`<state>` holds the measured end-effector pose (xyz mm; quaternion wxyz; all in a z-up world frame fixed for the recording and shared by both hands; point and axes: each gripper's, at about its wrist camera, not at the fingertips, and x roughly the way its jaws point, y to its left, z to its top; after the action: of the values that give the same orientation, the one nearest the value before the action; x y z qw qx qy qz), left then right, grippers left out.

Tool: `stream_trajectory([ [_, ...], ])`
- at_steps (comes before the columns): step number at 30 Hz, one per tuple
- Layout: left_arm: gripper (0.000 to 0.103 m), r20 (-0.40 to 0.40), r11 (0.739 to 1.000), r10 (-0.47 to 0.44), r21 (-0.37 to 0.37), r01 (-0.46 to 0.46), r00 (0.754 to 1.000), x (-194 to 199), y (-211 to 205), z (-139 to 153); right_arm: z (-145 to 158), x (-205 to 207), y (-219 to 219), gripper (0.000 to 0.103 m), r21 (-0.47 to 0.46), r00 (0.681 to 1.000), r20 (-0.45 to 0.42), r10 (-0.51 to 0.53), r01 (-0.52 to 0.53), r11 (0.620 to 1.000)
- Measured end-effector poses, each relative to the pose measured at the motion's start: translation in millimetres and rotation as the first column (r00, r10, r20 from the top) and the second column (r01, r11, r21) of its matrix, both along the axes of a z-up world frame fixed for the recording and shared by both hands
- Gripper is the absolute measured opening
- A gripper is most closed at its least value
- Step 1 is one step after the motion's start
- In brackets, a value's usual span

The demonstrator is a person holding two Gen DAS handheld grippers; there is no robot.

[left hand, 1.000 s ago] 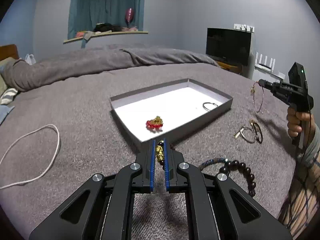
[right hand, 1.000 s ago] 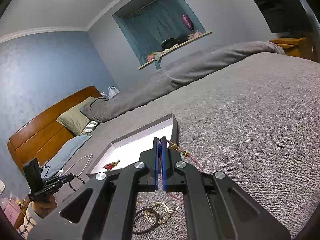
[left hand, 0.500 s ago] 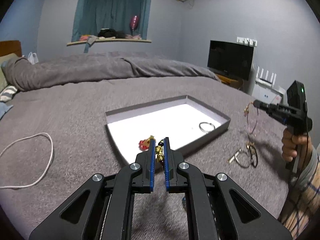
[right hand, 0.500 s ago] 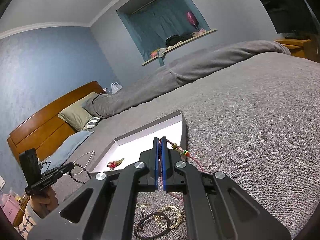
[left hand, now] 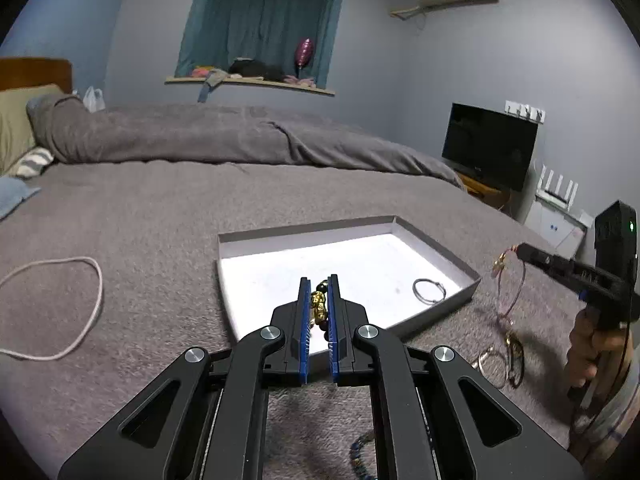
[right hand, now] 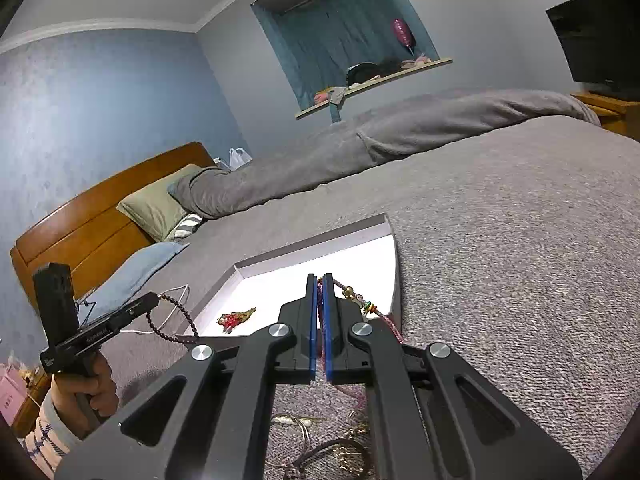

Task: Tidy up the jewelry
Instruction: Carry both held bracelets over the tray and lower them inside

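Note:
A shallow grey tray [left hand: 440, 257] with a white floor lies on the bed. In it are a silver ring [left hand: 428, 290] and a red and gold ornament [right hand: 236, 316]. My left gripper [left hand: 319, 280] is shut on a dark bead bracelet with a gold charm [left hand: 319, 305], held over the tray's near edge. From the right wrist view the bead string [right hand: 176, 320] hangs from the left gripper [right hand: 154, 300]. My right gripper [right hand: 319, 278] is shut on a pink cord bracelet [right hand: 386, 322], just short of the tray's corner [right hand: 316, 249]. In the left wrist view that cord [left hand: 508, 288] dangles from the right gripper [left hand: 520, 249].
Loose bracelets and rings [left hand: 502, 356] lie on the grey bedspread right of the tray, and the same heap [right hand: 320, 440] shows below my right gripper. A blue beaded bracelet [left hand: 360, 452] lies under my left gripper. A white cord loop [left hand: 60, 304] lies to the left. Pillows and a headboard [right hand: 92, 216] stand beyond.
Both grippers have carried their bracelets toward the tray. The left one now hangs over the tray's near edge and hides the red ornament. Both grips stayed shut.

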<state>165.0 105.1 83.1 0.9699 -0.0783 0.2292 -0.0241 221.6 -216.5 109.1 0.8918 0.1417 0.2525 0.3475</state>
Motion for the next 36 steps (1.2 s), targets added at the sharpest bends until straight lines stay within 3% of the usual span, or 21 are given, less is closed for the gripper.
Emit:
stream_trajectory([
  [15,0.009,0.088,0.999,-0.05,-0.005,0.05,0.995,-2,-7,14,12,8,32,0.002,-0.035,0.997,0.064,0.046,-0.044,0.998],
  [26,0.009,0.131,0.991,-0.11,-0.06,0.119,0.985,27,-8,23,30,36,42,0.002,-0.006,0.993,0.113,0.029,-0.029,1.0],
  [31,0.009,0.066,0.987,-0.147,-0.06,0.151,0.987,51,-15,10,26,50,57,0.002,-0.044,0.995,0.091,0.048,-0.044,0.998],
  [36,0.009,-0.036,0.981,-0.179,-0.08,0.175,0.983,74,-19,-9,7,62,76,0.002,-0.133,0.996,0.0,0.093,-0.092,0.987],
])
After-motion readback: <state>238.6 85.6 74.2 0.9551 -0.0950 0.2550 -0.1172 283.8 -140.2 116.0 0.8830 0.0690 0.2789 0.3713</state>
